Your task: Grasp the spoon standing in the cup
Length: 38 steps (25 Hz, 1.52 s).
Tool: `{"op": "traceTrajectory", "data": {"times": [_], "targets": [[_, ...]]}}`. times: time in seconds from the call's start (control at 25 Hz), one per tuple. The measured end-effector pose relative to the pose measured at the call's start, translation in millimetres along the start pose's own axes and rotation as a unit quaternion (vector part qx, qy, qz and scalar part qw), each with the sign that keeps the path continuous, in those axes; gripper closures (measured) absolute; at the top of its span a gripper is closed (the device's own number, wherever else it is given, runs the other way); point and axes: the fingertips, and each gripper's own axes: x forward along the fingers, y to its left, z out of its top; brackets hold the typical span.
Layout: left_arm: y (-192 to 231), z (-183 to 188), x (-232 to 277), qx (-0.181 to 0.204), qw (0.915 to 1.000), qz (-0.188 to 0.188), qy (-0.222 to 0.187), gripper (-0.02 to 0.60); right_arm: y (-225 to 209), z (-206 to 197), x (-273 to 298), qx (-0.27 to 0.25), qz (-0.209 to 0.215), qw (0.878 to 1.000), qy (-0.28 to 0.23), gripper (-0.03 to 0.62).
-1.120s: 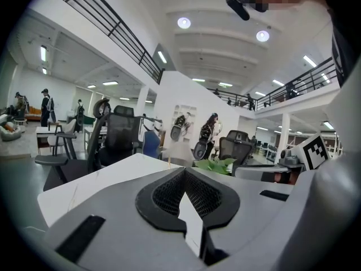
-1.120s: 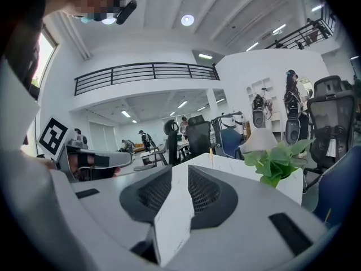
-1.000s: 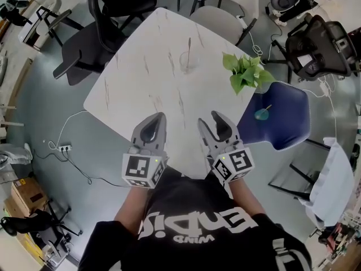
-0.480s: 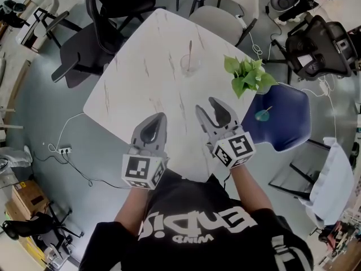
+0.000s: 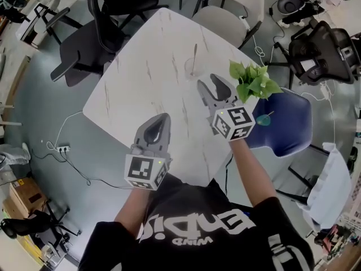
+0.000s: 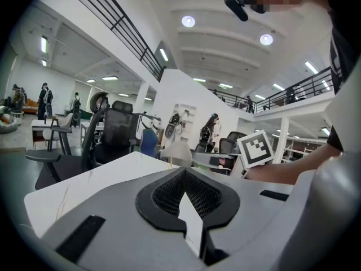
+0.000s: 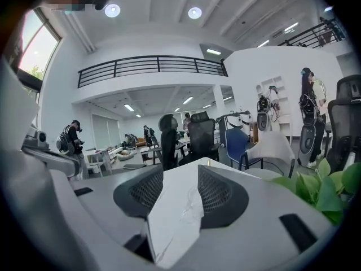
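The right gripper [image 5: 210, 89] has moved forward to the upper middle of the frame, its jaws spread and empty. It is now near the one clear cup [image 5: 191, 68], where the one spoon [image 5: 194, 54] stands, so the grasp seems close. The left gripper [image 5: 159, 123] stays lower left, jaws closed on nothing. One potted plant [image 5: 252, 81] stands at the right.

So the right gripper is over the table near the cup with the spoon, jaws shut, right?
No, the right gripper has its jaws apart; the right gripper view shows table between them. It is over the table near the cup with the spoon.
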Motion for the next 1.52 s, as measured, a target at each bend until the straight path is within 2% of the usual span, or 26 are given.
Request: {"op": "traceTrajectory", "data": {"times": [0.72,1.0,1.52], "targets": [[19,-18,14,-0.007,0.9996,0.008,0.026,0.568,-77,-40,115,0.009,-0.041,0.997,0.067,0.427],[22,-29,14,-0.012,0.9992,0.012,0.036,0.568,-79,-48,135,0.002,-0.029,0.996,0.085,0.439],[29,-33,14,-0.018,0.9987,0.022,0.042,0.568,-89,-58,151,0.002,-0.036,0.994,0.102,0.519]]}}
